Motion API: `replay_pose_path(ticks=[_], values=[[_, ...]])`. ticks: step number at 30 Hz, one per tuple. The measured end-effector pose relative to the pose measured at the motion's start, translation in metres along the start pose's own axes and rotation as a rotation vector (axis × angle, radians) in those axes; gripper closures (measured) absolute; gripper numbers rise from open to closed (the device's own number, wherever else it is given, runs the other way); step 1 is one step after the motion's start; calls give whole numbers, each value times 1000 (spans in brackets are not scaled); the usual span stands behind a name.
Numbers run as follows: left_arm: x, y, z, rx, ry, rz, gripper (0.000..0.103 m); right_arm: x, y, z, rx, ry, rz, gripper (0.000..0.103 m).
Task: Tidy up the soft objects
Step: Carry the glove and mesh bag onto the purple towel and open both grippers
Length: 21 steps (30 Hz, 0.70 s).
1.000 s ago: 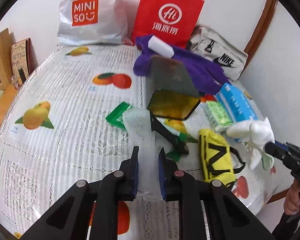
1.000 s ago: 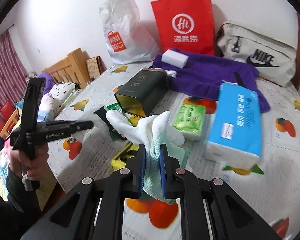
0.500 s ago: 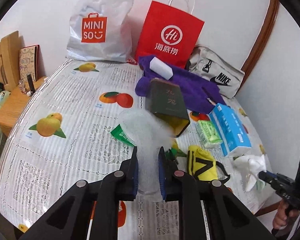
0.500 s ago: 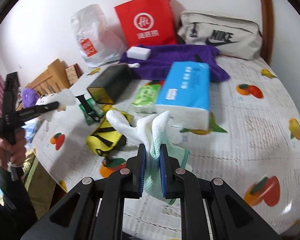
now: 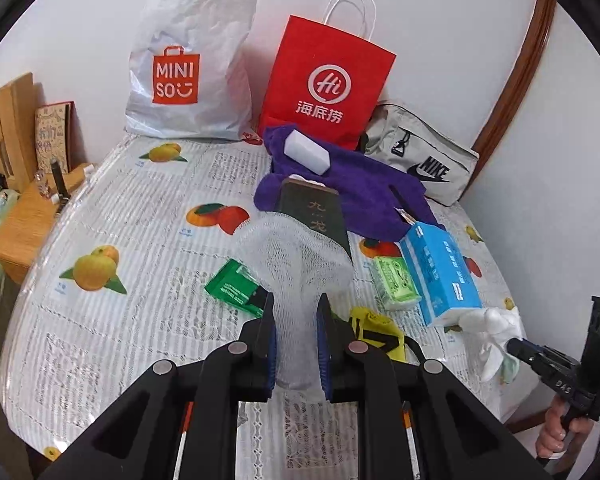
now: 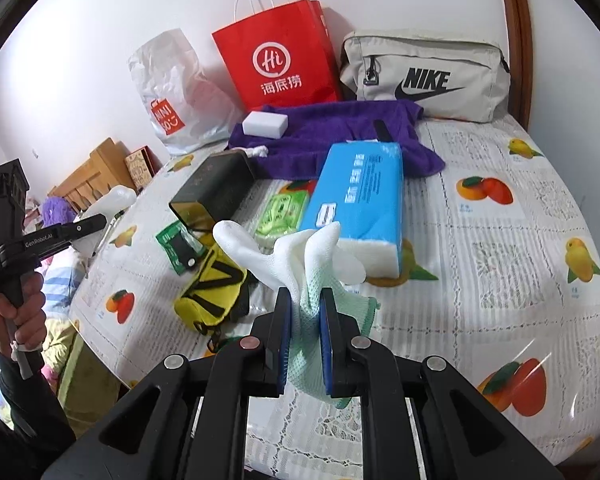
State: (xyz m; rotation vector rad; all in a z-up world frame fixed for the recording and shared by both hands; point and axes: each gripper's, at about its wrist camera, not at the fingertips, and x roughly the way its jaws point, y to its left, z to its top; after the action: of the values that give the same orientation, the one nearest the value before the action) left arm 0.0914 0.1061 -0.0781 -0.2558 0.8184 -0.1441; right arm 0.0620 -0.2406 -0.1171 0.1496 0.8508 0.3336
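The left gripper (image 5: 296, 334) points forward and downward, its blue-padded fingers (image 5: 269, 340) drawn close and clamped on a white foam mesh sleeve (image 5: 296, 264) held above the table (image 5: 100, 320). The right gripper (image 6: 305, 322) tilts down likewise, its fingers (image 6: 327, 332) pinched on a white glove (image 6: 300, 252) with a pale green cuff. Each gripper is carried by a bare hand wrapped around its black handle: the left hand (image 6: 18, 316) beyond the table's left edge, the right hand (image 5: 560, 428) off its near right corner.
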Motion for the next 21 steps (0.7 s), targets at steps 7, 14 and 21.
replay_pose_path(ticks=[7,14,21], values=[[5,-3,11,-19,14,-8,87,-6,1,17,0,-17,9,90],[15,-17,27,2,26,-22,87,-8,5,41,-15,-37,22,90],[24,-31,51,33,21,-21,87,-4,6,72,-55,-57,16,90]])
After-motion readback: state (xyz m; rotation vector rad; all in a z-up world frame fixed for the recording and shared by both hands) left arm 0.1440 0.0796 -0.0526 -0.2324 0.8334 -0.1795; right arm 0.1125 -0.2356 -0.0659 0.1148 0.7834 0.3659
